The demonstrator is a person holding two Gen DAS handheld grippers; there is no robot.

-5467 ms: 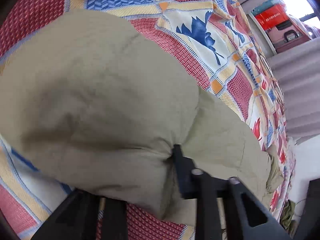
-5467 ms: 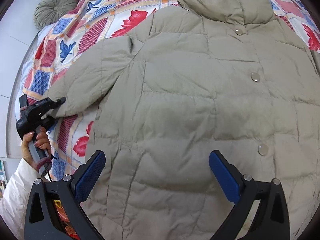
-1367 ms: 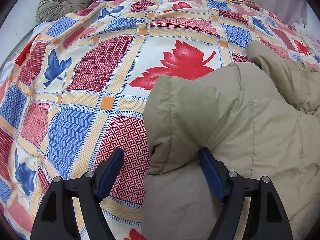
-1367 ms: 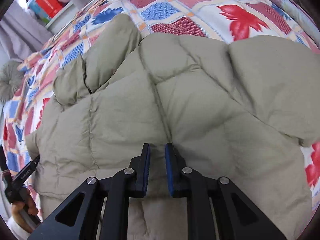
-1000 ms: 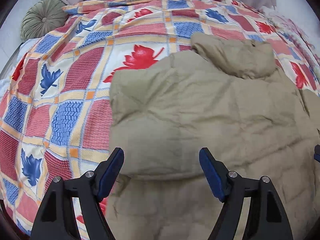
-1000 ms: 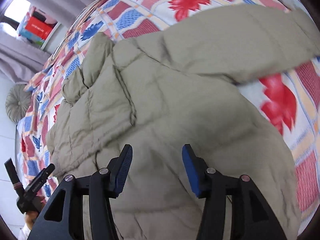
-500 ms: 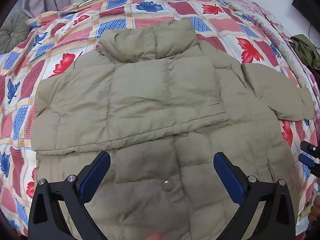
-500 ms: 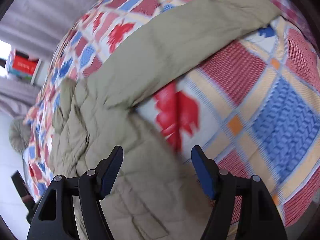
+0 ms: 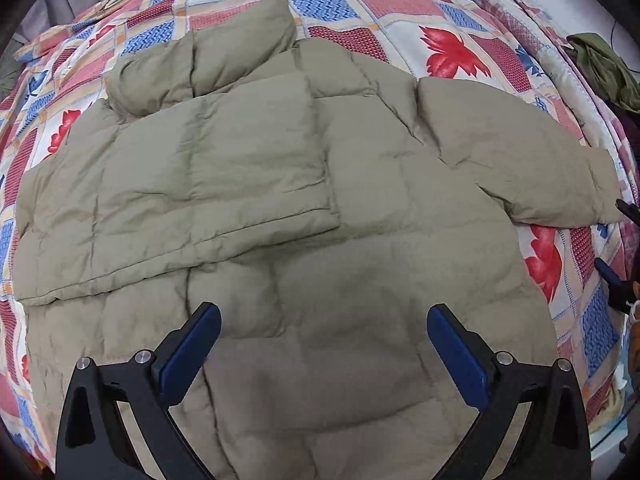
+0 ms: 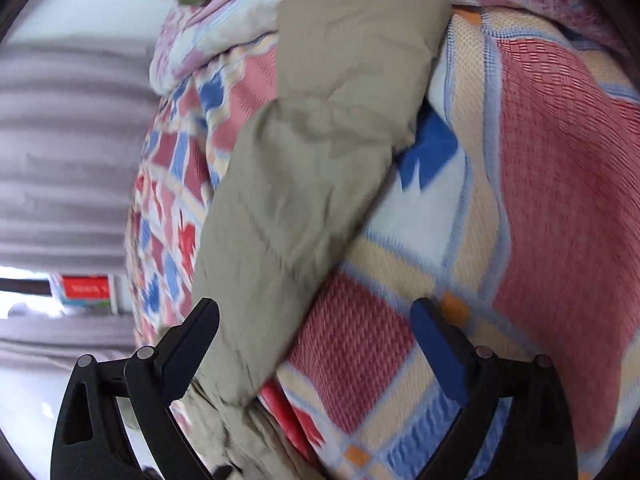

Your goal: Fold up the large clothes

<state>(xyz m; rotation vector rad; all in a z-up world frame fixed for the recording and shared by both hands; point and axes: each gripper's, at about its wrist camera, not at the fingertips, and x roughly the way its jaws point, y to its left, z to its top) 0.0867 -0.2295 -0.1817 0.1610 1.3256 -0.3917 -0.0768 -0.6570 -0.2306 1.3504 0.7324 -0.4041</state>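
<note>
Jacket [image 9: 304,240] lies spread on the bed [image 9: 452,20], one sleeve [image 9: 192,184] now folded across the chest at frame left; left gripper [image 9: 324,344] has withdrawn, jaws apart, empty; right gripper [image 10: 316,344], jaws apart, has moved to the unfolded sleeve [image 10: 312,168], next to fold.

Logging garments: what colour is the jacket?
Khaki beige jacket, clearest in the left wrist view.

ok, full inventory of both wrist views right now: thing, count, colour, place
puffer jacket: 1, khaki, flat on the bed, one sleeve folded across the chest, the other spread out
spread-out sleeve: 1, khaki, on the bedspread ahead of the right gripper
bedspread: 1, red, blue and cream patchwork, covers the bed
crumpled cloth: 1, olive, far bed edge
curtain: grey, background
left gripper: 1, black with blue pads, open above the jacket
right gripper: 1, same, open
</note>
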